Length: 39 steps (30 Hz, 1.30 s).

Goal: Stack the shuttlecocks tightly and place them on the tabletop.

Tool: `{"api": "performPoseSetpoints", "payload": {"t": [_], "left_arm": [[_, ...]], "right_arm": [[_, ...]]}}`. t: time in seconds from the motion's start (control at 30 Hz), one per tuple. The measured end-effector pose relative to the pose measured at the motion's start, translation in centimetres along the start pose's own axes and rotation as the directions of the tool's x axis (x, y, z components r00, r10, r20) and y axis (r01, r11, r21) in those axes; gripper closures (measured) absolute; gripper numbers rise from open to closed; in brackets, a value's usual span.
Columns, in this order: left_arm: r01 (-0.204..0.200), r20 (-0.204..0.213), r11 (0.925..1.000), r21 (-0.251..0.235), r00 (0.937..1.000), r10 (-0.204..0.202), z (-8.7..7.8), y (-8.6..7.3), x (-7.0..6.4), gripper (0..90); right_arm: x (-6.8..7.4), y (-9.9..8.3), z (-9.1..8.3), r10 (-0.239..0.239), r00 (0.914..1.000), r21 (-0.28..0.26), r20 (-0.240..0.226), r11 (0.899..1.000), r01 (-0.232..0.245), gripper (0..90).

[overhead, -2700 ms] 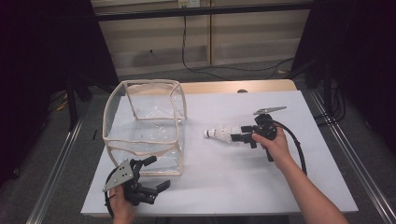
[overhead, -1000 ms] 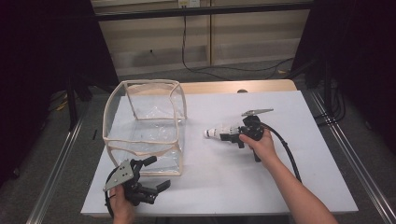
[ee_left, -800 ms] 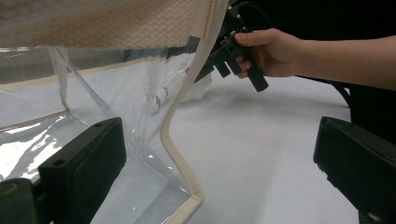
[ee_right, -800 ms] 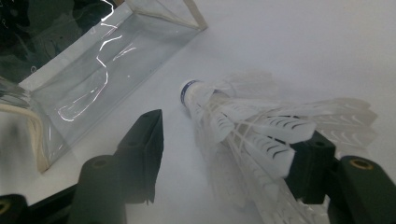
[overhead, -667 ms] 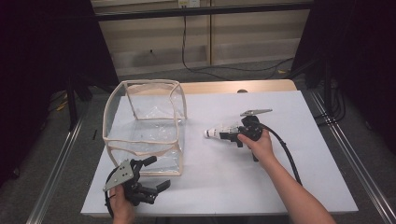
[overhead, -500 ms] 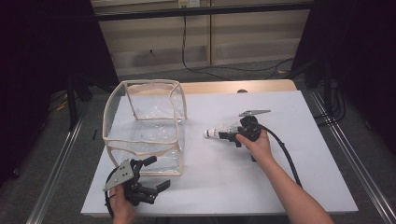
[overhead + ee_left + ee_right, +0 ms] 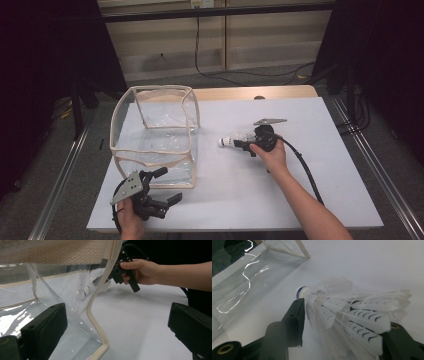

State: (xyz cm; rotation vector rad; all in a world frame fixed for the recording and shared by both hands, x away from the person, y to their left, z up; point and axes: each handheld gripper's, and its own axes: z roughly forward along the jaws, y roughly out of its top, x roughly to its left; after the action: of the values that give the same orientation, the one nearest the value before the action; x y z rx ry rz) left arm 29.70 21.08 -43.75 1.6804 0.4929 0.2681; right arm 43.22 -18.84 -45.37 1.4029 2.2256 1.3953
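High view: right gripper (image 7: 243,144) carries shuttlecock (image 7: 233,139) cork-first twd clear bag (image 7: 155,135), likely for drop-in; left gripper (image 7: 162,187) spread wide, idle at bag's near corner.
Left gripper view: bag seam (image 7: 96,315) btwn jaws, untouched.
Right gripper view: jaws clamped on shuttlecock feathers (image 7: 352,315); cork (image 7: 301,292) pokes past tips.

White table top (image 7: 320,125) on wooden board (image 7: 280,92); grey floor (image 7: 60,150); pale panelled wall (image 7: 260,30) behind; black cable (image 7: 200,55) hanging; dark surroundings.
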Motion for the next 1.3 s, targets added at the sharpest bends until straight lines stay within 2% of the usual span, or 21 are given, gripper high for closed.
{"api": "performPoseSetpoints", "payload": {"t": [0.2, 0.27, 0.37, 0.63, 0.73, 0.93, 1.0, 1.2, 1.3], "left_arm": [[0.003, -0.001, 1.0, 0.0, 1.0, -0.003, 0.01, 0.0, -0.01, 2.6], [0.0, -0.002, 1.0, 0.001, 1.0, 0.0, 0.0, 0.0, 0.0, 2.6], [0.0, -0.002, 1.0, 0.001, 1.0, 0.0, -0.02, 0.01, 0.0, 2.6], [0.003, -0.002, 1.0, -0.001, 1.0, -0.003, -0.03, 0.0, -0.01, 2.5], [0.003, -0.003, 1.0, -0.001, 1.0, -0.003, -0.04, 0.01, 0.0, 2.5], [0.005, -0.003, 1.0, -0.001, 1.0, -0.005, -0.05, 0.01, -0.01, 2.6], [0.004, -0.003, 1.0, -0.001, 1.0, -0.004, -0.04, 0.01, -0.01, 2.5], [0.005, -0.004, 1.0, -0.002, 1.0, -0.005, -0.05, 0.01, -0.01, 2.5], [0.002, -0.004, 1.0, 0.001, 1.0, -0.002, -0.04, 0.0, 0.02, 2.5]], "right_arm": [[0.19, 0.01, 0.27, -0.025, 0.9995, 0.001, 0.022, 1.0, 0.024, 51.2], [0.18, 0.0, 0.25, -0.03, 0.9994, 0.004, 0.017, 1.0, 0.03, 64.7], [0.31, -0.04, 0.33, -0.055, 0.9983, 0.012, 0.018, 0.998, 0.055, 74.2], [0.22, -0.1, 0.52, -0.069, 0.9976, 0.029, 0.006, 0.997, 0.069, 81.5], [0.24, -0.09, 0.52, -0.07, 0.9976, 0.028, -0.001, 0.997, 0.07, 81.2], [0.29, -0.1, 0.48, -0.04, 0.9991, 0.015, -0.013, 0.999, 0.04, 73.7], [0.28, -0.1, 0.52, -0.041, 0.9991, 0.012, -0.003, 0.999, 0.041, 67.5], [0.18, -0.07, 0.66, -0.037, 0.9993, 0.015, 0.002, 0.999, 0.037, 68.5], [0.1, -0.04, 0.7, -0.037, 0.9993, 0.016, 0.003, 0.999, 0.037, 75.9]]}}
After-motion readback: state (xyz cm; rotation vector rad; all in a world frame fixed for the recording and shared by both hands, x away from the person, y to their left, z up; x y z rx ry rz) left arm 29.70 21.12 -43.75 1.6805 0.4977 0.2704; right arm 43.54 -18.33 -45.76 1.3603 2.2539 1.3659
